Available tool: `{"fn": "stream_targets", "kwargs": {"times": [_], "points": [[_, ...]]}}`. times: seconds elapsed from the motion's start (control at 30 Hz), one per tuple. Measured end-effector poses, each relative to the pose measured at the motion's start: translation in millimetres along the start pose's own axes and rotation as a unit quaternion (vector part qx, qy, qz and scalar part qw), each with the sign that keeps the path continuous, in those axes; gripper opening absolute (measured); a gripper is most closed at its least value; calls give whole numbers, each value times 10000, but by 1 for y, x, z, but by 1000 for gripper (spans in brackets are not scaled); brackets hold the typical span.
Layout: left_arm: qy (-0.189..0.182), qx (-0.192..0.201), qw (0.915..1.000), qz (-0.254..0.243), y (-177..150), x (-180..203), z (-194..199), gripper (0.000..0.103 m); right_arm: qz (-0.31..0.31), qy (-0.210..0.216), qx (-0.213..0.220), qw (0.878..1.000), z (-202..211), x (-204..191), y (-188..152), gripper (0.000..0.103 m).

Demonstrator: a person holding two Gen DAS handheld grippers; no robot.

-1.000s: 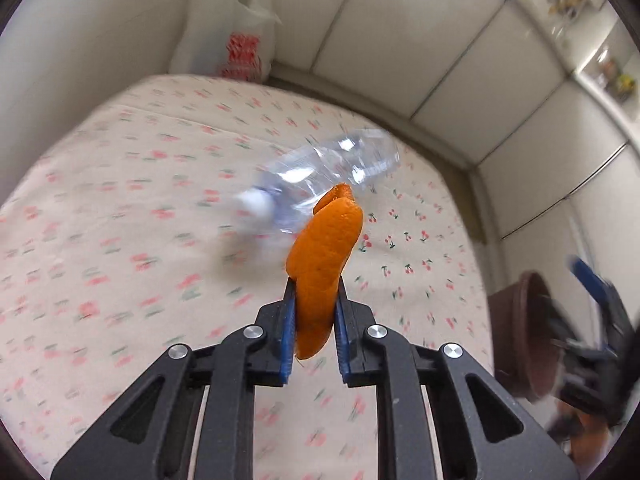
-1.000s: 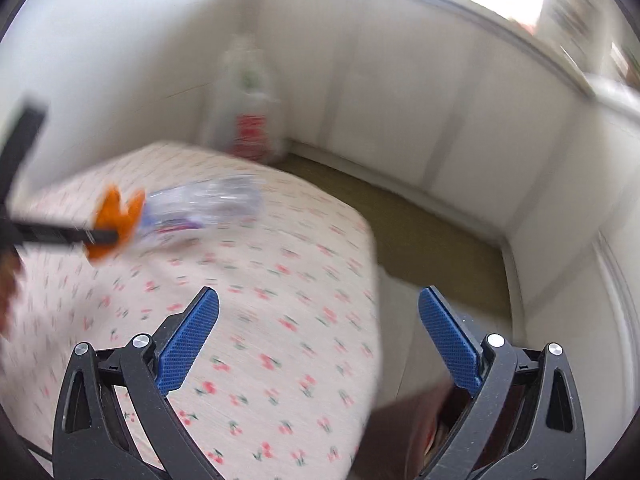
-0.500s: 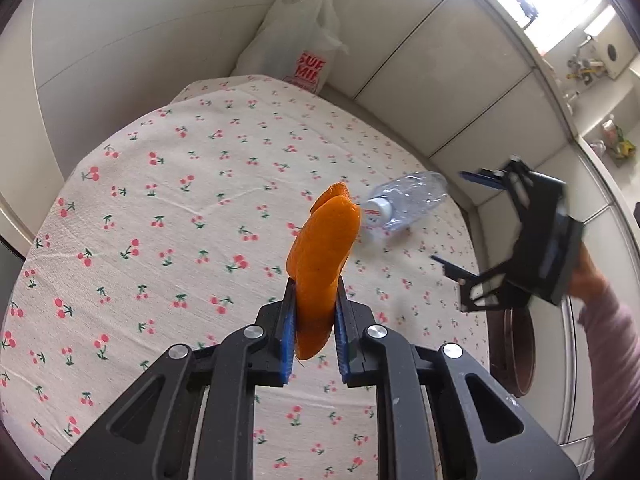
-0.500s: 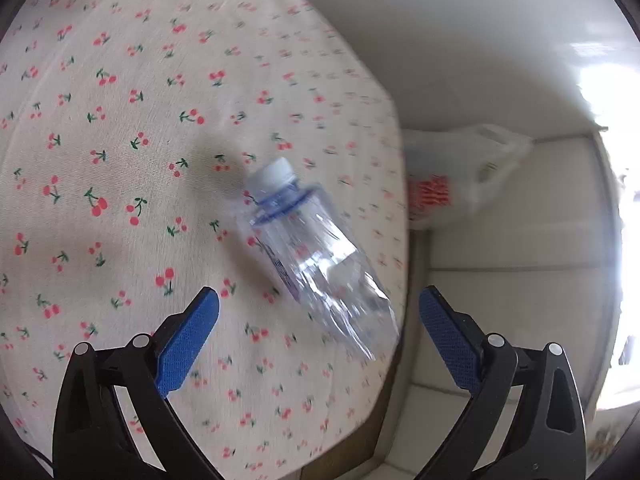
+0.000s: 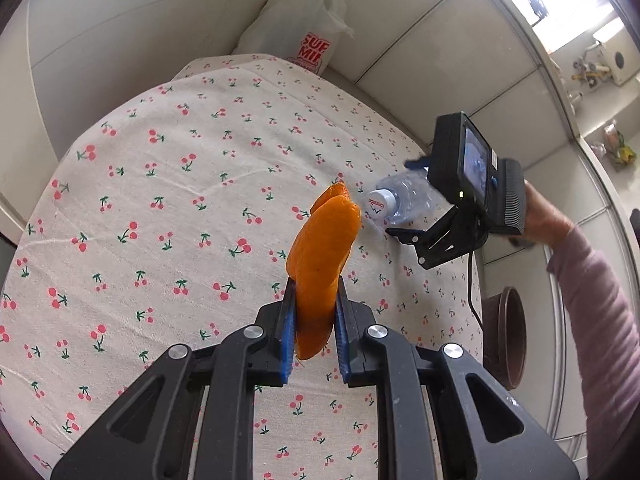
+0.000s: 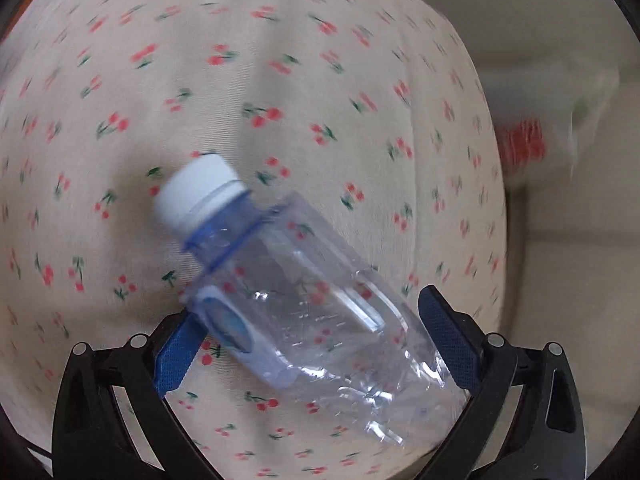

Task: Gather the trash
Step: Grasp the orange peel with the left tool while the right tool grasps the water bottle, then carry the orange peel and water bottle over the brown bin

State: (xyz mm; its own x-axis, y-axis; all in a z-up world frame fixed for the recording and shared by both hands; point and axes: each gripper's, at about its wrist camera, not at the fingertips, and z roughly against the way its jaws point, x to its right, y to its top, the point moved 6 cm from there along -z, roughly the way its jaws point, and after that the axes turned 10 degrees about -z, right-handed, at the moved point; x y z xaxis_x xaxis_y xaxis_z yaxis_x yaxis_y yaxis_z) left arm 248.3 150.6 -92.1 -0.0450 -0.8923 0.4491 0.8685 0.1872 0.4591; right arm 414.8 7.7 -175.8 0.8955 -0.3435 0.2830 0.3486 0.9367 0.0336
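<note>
On the left wrist view, left gripper (image 5: 314,334) is clamped on an orange peel (image 5: 324,256) above the cherry-print tablecloth (image 5: 160,200). Right wrist view, blurred: right gripper (image 6: 316,344) stands wide, straddling a clear plastic bottle (image 6: 304,292) lying on the cloth; pads apparently not pressing it.

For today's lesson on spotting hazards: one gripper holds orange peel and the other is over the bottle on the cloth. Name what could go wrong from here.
1. The plastic bottle lies on its side, slanted between the open right gripper; closing on it could squirt or roll it away.
2. The bottle lies close to the edge of the tablecloth, so a nudge might send it off.
3. The left gripper pinches only the lower end of the orange peel, which might slip out.
</note>
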Motion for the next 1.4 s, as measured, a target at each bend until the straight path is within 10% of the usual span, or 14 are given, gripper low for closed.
{"fn": "stream_targets", "kwargs": {"times": [0.23,0.53,1.0,1.4], "points": [[19,157,9999,61,5,-1,8,17,-1955,62,-164,9805,7,2,-20,75],[-58,430,9988,206,13,1,21,17,-4550,-45,142,8904,30,-15,-62,67],[-36,824,9964,-211,5,38,33,17,-5383,-528,1987,8173,161,-73,-148,66],[124,938,9949,-350,-25,101,26,17,-5510,-789,2653,7873,232,-76,-248,67]]}}
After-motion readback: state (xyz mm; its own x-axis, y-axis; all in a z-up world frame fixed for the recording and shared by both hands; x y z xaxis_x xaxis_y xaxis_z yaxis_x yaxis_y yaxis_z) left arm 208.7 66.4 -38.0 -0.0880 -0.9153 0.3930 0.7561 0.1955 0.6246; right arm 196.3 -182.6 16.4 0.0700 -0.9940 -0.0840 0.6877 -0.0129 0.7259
